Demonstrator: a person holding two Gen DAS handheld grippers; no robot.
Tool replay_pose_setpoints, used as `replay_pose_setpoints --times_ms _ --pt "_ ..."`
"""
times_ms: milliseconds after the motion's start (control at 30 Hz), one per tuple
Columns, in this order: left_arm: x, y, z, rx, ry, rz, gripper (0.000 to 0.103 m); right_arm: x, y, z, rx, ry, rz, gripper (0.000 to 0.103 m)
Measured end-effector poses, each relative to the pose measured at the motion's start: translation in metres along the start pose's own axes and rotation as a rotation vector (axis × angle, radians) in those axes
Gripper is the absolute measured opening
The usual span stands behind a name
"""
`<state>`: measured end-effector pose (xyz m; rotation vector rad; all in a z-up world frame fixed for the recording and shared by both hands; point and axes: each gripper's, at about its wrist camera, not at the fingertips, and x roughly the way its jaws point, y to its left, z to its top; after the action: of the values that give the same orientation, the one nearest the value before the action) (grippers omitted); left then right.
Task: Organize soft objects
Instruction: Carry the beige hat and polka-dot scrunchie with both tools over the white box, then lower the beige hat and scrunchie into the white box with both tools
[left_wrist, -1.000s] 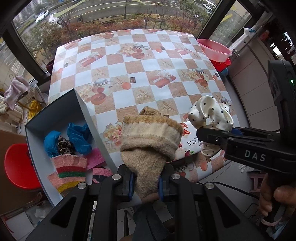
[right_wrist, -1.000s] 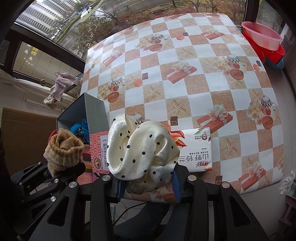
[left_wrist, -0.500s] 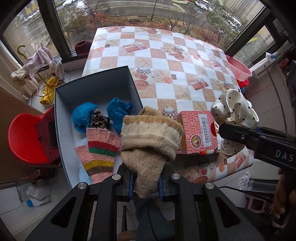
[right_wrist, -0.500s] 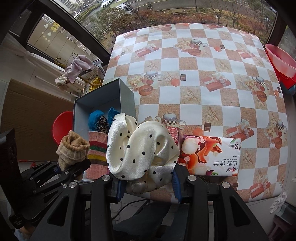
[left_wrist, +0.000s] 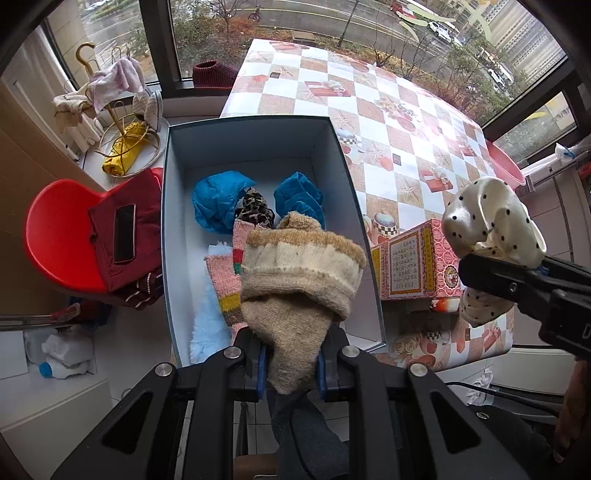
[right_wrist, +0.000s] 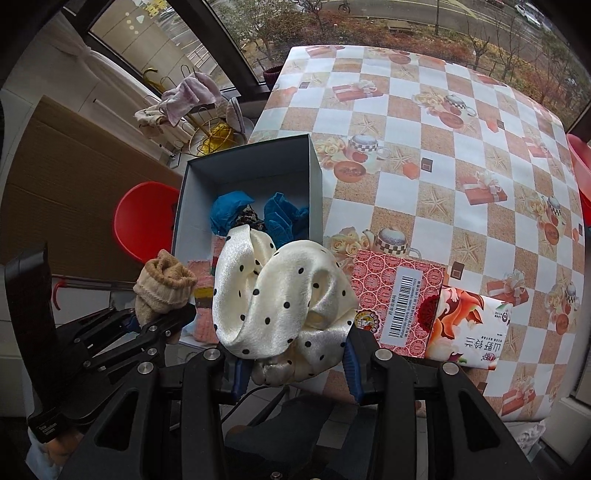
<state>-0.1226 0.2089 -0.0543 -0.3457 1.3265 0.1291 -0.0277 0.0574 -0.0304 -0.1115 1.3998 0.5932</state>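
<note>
The left gripper (left_wrist: 290, 363) is clamped tight on the narrow end of a beige knitted sock (left_wrist: 299, 280), which hangs bunched above the near end of an open grey-blue cardboard box (left_wrist: 258, 127). The right gripper (right_wrist: 291, 363) has its jaws partly apart and pressed against a cream satin scrunchie with black dots (right_wrist: 280, 295), held over the table edge just to the right of the box.

Inside the box lie two blue fabric pieces (left_wrist: 219, 201), a leopard-print scrunchie (left_wrist: 255, 208) between them, a pink striped knitted piece (left_wrist: 223, 280) and something pale blue and fluffy (left_wrist: 207, 325) at the near end (partly hidden by the sock).

The box stands at the left edge of a table with a checkered tablecloth (right_wrist: 424, 110). Beside the box's right wall sits a red patterned carton (right_wrist: 397, 295) with a barcode, and touching that, a pack of tissues (right_wrist: 469, 328). A red chair (left_wrist: 55, 236) beside the table carries a dark red cloth and a phone (left_wrist: 123, 232)
</note>
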Motion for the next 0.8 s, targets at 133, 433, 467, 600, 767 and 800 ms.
replay_pose_setpoints --times_ms 133,433,467,600,767,800 --pt "0.001 0.011 -0.004 -0.029 -0.002 0.001 0.021 0.005 0.013 0.002 -0.038 0.015 -0.007 0.042" --pt "0.011 0.022 -0.012 -0.062 0.018 0.012 0.021 0.018 0.035 0.004 -0.095 0.055 -0.017 0.042" --pt "0.012 0.022 -0.013 -0.063 0.019 0.015 0.021 0.02 0.036 0.004 -0.1 0.058 -0.017 0.042" --pt "0.014 0.023 -0.013 -0.06 0.022 0.028 0.021 0.024 0.041 0.006 -0.112 0.066 -0.014 0.042" --pt "0.017 0.024 -0.014 -0.064 0.033 0.032 0.021 0.028 0.043 0.006 -0.115 0.087 -0.007 0.042" --pt "0.018 0.024 -0.014 -0.063 0.035 0.033 0.021 0.029 0.044 0.006 -0.117 0.09 -0.006 0.042"
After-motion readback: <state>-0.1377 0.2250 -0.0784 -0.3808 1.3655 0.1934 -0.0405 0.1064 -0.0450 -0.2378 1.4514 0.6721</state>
